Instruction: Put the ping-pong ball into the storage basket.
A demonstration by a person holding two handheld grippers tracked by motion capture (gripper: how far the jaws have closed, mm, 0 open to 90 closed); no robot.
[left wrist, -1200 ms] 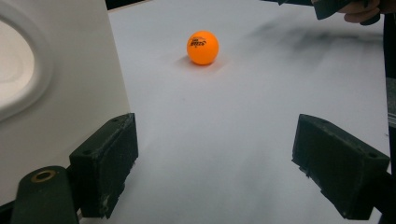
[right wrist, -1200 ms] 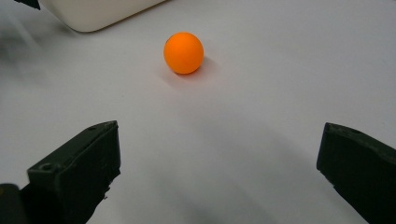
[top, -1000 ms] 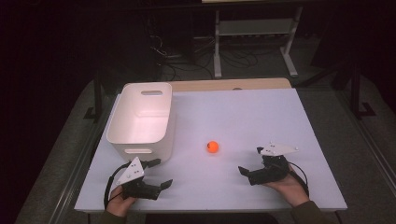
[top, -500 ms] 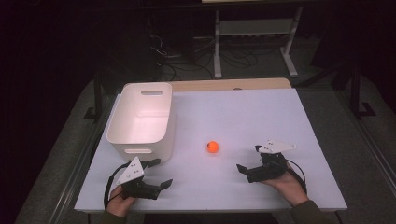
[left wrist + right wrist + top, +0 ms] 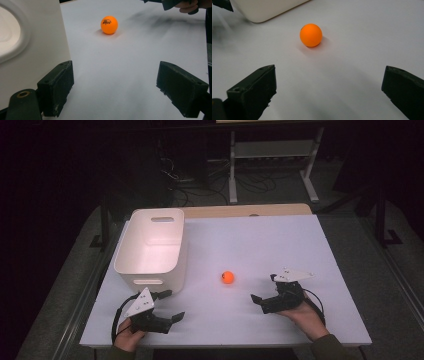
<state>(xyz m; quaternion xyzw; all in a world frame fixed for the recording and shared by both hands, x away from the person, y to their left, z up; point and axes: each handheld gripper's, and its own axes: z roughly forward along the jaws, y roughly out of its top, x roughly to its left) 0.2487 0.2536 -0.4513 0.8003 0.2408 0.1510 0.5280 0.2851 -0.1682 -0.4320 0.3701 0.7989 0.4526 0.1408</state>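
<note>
An orange ball (image 5: 227, 277) (image 5: 109, 24) (image 5: 311, 34) rests on the white table (image 5: 250, 240), right of a white bin (image 5: 152, 247). My right gripper (image 5: 265, 289) (image 5: 329, 92) is open, low over the table, its jaws pointing at the ball a short way ahead. My left gripper (image 5: 169, 306) (image 5: 115, 95) is open near the front left edge, just in front of the bin's near wall (image 5: 30, 45), with the ball farther off.
The bin (image 5: 264, 7) stands at the left of the table with a handle slot in each end wall. A wooden strip (image 5: 245, 210) runs along the far edge. A metal rack (image 5: 270, 155) and cables lie on the dark floor beyond.
My right gripper has crept left and slightly forward toward the ball. The left gripper and the ball have not moved.
</note>
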